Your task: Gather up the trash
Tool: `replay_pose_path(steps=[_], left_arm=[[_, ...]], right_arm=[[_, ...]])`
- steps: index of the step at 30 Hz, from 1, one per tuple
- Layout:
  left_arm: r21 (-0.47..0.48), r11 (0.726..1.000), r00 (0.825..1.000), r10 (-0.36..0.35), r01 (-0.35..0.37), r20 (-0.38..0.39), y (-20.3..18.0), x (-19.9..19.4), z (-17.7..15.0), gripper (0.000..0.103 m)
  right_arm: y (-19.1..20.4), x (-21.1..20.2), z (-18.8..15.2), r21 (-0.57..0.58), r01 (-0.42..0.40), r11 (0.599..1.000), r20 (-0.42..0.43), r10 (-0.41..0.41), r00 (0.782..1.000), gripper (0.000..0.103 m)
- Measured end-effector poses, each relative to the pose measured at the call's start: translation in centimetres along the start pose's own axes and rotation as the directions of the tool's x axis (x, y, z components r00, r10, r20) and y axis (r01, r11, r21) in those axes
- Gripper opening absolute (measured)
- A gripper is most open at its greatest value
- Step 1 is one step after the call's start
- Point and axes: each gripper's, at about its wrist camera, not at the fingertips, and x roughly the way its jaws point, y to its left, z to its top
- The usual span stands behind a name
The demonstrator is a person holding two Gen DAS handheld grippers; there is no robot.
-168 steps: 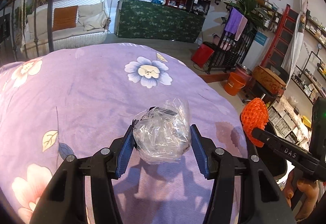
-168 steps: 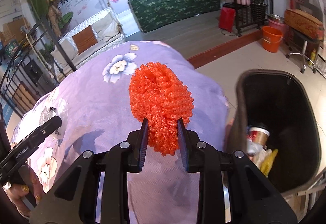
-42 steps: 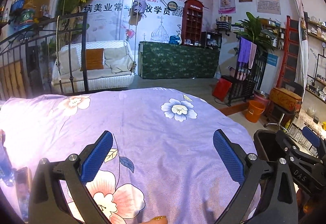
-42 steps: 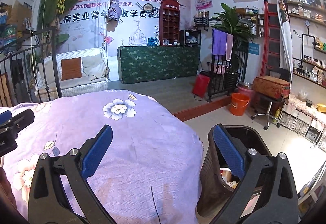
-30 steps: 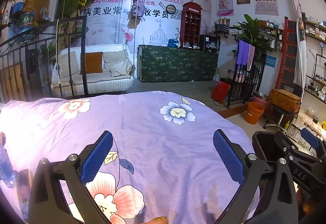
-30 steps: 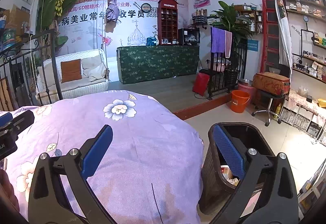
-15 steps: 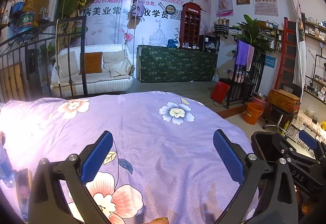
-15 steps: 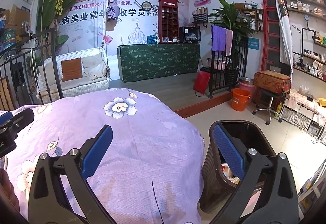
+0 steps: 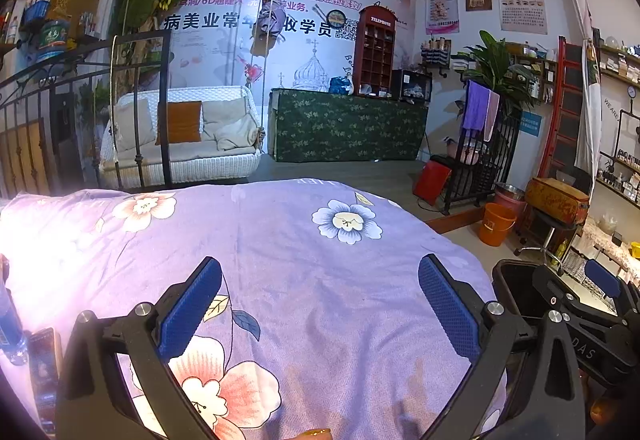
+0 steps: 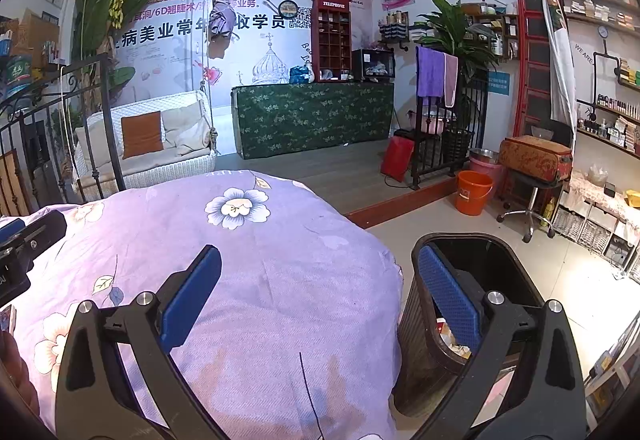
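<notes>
My left gripper [image 9: 320, 300] is wide open and empty above the purple flowered bedspread [image 9: 300, 248]. My right gripper [image 10: 320, 292] is also wide open and empty, over the bed's right edge. A black trash bin [image 10: 480, 252] stands on the floor beside the bed, under the right finger; some trash [image 10: 452, 340] shows at its bottom. In the left wrist view the bin [image 9: 516, 276] sits at the right, partly hidden by the right gripper's body [image 9: 580, 304]. No trash lies on the visible bedspread.
A bottle [image 9: 10, 324] and a phone-like object [image 9: 44, 364] lie at the bed's left edge. An iron bed frame [image 9: 80, 111] stands behind. An orange bucket [image 10: 474, 191], a stool [image 10: 532, 175] and shelves are on the right.
The clear plastic wrap and the orange foam net held 5.6 s ago are gone from the grippers, and both are now open. Over the last second both views have barely shifted.
</notes>
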Motion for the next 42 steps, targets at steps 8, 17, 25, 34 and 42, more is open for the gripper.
replay_pose_path(steps=[8,17,25,34,42], left_arm=[[0.000,1.000,1.000,-0.001,0.001,-0.001,-0.1,0.0,0.0,0.097],[-0.004,1.000,1.000,-0.003,0.003,-0.002,-0.1,-0.1,0.0,0.097],[-0.007,1.000,1.000,-0.004,0.004,-0.006,-0.4,-0.2,-0.3,0.097],[-0.008,1.000,1.000,-0.005,0.005,-0.012,-0.9,-0.3,-0.5,0.097],[-0.022,1.000,1.000,-0.008,0.008,-0.028,-1.5,-0.1,-1.1,0.097]], right_arm=[[0.0,0.0,-0.1,0.001,0.000,1.000,-0.001,0.000,1.000,0.097],[-0.1,0.0,-0.3,0.002,0.000,1.000,-0.005,0.000,1.000,0.097],[-0.4,0.1,-0.7,0.003,-0.001,1.000,-0.011,0.001,1.000,0.097],[-0.5,0.2,-0.8,0.010,-0.004,1.000,-0.025,0.004,1.000,0.097],[-0.7,0.3,-0.6,0.012,-0.004,1.000,-0.030,0.005,1.000,0.097]])
